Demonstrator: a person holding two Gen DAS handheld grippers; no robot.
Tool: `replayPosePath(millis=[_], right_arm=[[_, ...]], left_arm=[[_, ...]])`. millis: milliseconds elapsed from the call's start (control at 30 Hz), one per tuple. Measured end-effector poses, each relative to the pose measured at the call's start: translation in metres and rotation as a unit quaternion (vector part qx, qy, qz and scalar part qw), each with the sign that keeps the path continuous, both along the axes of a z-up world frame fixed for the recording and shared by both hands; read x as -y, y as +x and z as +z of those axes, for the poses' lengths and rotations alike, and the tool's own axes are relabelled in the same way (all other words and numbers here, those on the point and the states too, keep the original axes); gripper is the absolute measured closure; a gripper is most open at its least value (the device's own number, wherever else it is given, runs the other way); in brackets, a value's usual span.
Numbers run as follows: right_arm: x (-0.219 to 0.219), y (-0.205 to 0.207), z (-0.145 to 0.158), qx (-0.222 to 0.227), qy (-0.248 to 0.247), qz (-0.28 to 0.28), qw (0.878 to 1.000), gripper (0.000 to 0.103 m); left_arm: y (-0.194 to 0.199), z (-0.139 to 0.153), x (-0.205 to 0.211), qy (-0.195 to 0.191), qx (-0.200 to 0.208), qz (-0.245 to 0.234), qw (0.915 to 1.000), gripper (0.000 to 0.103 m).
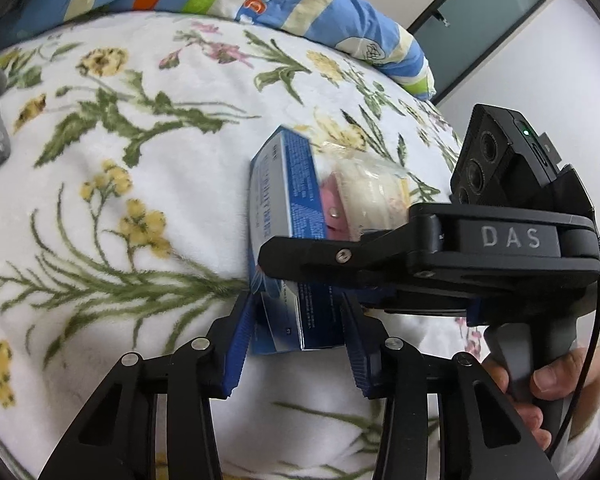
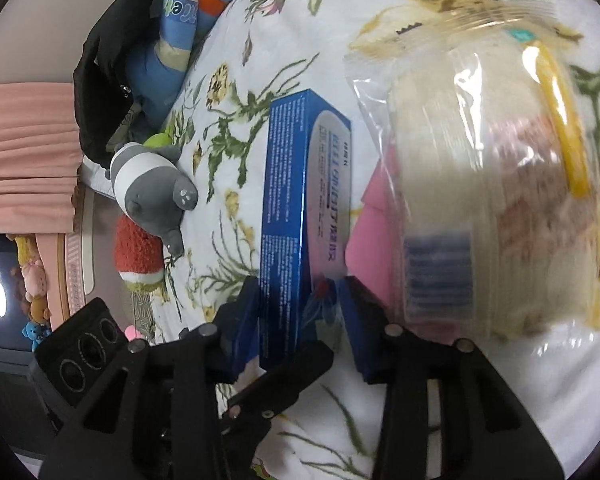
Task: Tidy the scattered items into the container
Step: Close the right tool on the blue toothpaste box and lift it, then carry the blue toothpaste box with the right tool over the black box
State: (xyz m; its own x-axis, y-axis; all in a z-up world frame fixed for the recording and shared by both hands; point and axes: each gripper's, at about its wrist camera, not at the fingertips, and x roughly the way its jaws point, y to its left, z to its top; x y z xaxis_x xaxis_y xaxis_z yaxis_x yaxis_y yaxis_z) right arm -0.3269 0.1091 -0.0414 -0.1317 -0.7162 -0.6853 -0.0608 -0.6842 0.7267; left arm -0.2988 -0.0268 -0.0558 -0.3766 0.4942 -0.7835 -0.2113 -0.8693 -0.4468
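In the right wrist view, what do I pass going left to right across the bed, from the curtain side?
Pink curtain → grey-and-white plush toy → blue box, standing on edge between the right tongs → pink item → clear bag of pale pads.

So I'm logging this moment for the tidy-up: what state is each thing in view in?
Blue rectangular cardboard box: on edge on the floral blanket, gripped by both grippers.
Left gripper: shut on the box.
Right gripper: shut on the box.
Clear plastic bag of pale cream contents: lying beside the box, sealed or open cannot be told.
Grey and white plush toy: lying on the blanket, untouched.
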Motion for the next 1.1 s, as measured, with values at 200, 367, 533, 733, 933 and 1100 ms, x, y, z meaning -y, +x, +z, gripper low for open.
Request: replayPosePath(millis=[200, 367, 533, 733, 933, 1100], right_arm=[[0.001, 0.013, 0.027, -0.025, -0.002, 0.000, 1.000, 0.062], [0.004, 0.023, 0.051, -0.043, -0.006, 0.003, 0.999, 0.062], [0.006, 0.036, 0.077, -0.063, -0.011, 0.007, 0.998, 0.062], [0.007, 0.053, 0.113, -0.089, -0.017, 0.010, 0.996, 0.062], [0.001, 0.073, 0.145, -0.113, -0.022, 0.010, 0.993, 0.062], [-0.009, 0.090, 0.170, -0.133, -0.028, 0.007, 0.991, 0.061]], left_arm=[[0.009, 0.025, -0.002, -0.005, -0.023, 0.002, 0.9997, 0.059], [0.022, 0.050, 0.003, -0.008, -0.043, 0.005, 0.9990, 0.059], [0.038, 0.076, 0.008, -0.012, -0.062, 0.009, 0.9979, 0.059], [0.058, 0.110, 0.008, -0.016, -0.089, 0.012, 0.9958, 0.059], [0.077, 0.140, 0.002, -0.019, -0.113, 0.010, 0.9933, 0.059], [0.094, 0.166, -0.008, -0.023, -0.131, 0.005, 0.9912, 0.059]])
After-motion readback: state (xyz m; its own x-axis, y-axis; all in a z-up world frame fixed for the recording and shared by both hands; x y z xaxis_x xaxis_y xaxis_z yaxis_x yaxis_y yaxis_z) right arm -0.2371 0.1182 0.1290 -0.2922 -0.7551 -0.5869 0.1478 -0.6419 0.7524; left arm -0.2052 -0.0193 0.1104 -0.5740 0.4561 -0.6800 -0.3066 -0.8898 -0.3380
